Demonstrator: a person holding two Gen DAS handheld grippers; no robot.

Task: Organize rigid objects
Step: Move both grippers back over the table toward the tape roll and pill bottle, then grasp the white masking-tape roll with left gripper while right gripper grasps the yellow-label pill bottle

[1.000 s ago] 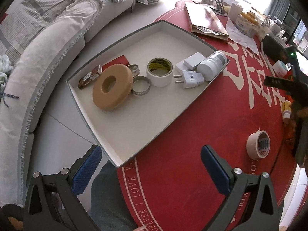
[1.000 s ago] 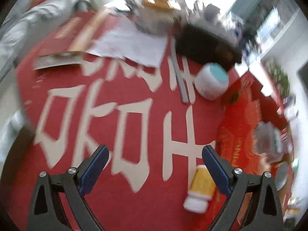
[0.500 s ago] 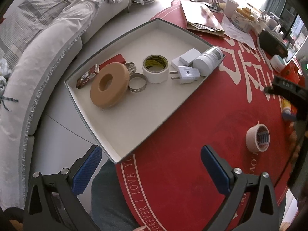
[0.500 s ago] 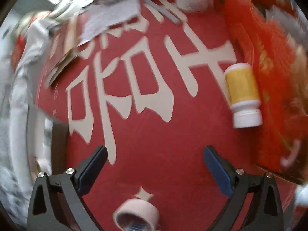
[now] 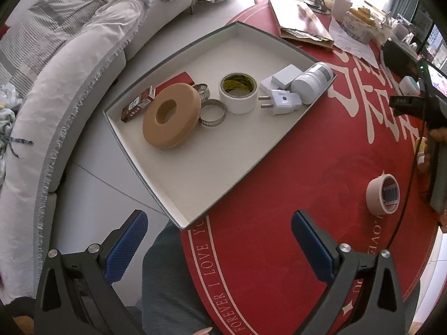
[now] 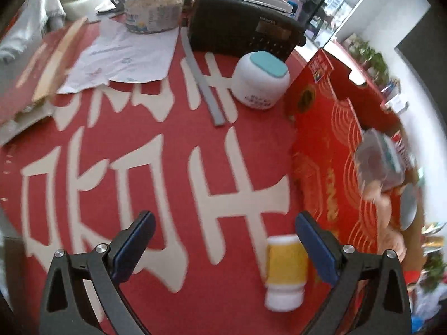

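A shallow white tray [image 5: 195,173] lies at the edge of the round red table [image 5: 307,181]. It holds a tan foam ring [image 5: 171,115], two metal hose clamps [image 5: 212,112], a white tape roll [image 5: 237,92], a white plug [image 5: 282,102], a white adapter [image 5: 285,76], a white jar [image 5: 311,83] and a small red box [image 5: 139,104]. A beige tape roll [image 5: 383,194] lies on the table. My left gripper [image 5: 219,241] hangs open above the table's near edge. My right gripper [image 6: 223,247] is open over the red cloth; a yellow bottle [image 6: 285,270] lies by its right finger.
A white jar with a teal lid [image 6: 261,79], a grey strip [image 6: 204,83], a black radio [image 6: 245,32], papers [image 6: 123,55] and a red carton [image 6: 335,128] crowd the far side. A grey sofa [image 5: 69,69] curves left of the table. A person's leg [image 5: 167,279] shows below.
The right gripper has swung back from the beige tape roll to face the far side, with the yellow bottle now beside its right finger. The left view has barely shifted.
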